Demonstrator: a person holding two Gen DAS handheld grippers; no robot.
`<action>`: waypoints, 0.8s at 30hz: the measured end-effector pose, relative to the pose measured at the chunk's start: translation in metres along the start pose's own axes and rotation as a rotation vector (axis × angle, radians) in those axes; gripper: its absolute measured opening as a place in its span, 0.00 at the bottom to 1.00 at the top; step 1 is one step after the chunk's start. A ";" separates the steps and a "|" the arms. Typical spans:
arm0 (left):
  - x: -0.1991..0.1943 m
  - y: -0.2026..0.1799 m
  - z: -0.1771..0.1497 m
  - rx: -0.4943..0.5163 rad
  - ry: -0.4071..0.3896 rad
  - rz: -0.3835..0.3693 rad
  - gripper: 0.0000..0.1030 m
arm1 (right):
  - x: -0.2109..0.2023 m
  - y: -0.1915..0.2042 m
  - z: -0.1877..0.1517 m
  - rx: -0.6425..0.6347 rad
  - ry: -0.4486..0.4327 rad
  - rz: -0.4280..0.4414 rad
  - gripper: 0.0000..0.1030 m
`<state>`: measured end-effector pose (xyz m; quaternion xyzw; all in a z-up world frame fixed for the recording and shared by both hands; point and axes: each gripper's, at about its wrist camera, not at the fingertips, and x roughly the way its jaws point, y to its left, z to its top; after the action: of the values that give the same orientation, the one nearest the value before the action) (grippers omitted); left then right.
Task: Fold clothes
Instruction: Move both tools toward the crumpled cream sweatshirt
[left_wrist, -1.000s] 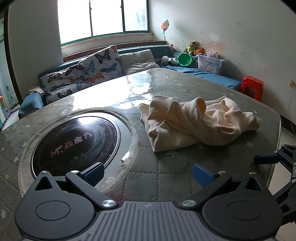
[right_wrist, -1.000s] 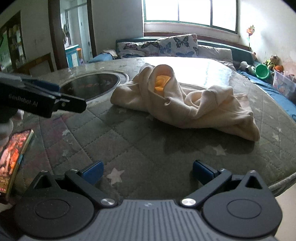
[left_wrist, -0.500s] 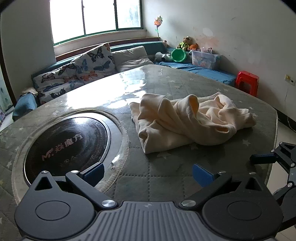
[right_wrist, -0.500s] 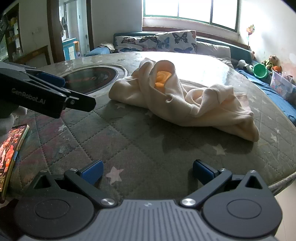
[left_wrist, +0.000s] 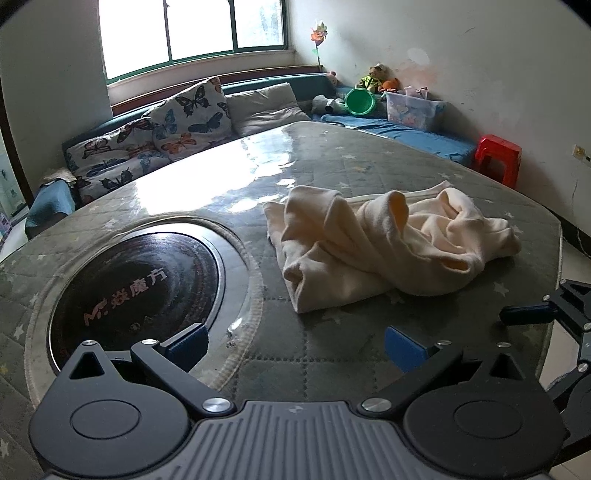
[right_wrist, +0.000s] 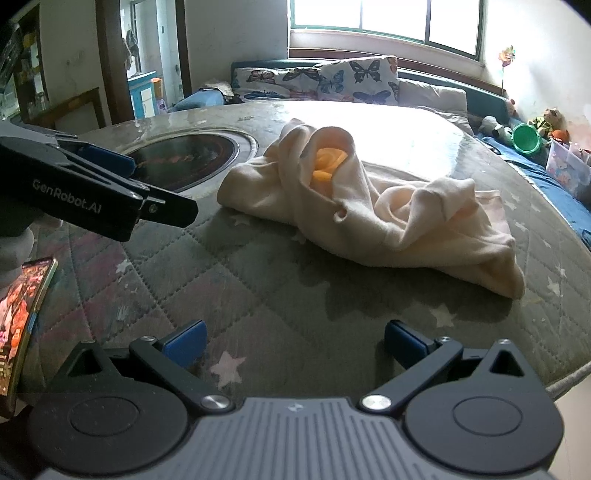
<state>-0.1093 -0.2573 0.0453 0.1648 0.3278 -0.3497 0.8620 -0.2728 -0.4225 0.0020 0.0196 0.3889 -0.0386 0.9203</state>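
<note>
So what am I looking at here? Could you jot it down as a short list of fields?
Garment: cream garment, crumpled in a heap, orange lining showing
Surface: quilted star-pattern table cover
Nearby: round black cooktop set into the table; phone at the near edge
Left gripper: fingers open, holding nothing, short of the garment
Right gripper: fingers open, holding nothing, short of the garment
Folding: not yet begun
</note>
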 end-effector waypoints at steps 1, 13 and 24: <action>0.001 0.001 0.002 -0.001 0.001 0.001 1.00 | 0.000 -0.001 0.001 0.000 -0.004 -0.002 1.00; 0.014 -0.005 0.018 -0.014 0.025 -0.002 1.00 | -0.008 -0.023 0.018 0.034 -0.056 -0.010 1.00; 0.026 -0.005 0.040 -0.059 0.044 -0.011 1.00 | -0.015 -0.044 0.031 0.074 -0.107 -0.028 0.94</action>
<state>-0.0805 -0.2939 0.0562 0.1451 0.3576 -0.3410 0.8572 -0.2654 -0.4680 0.0341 0.0458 0.3379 -0.0670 0.9377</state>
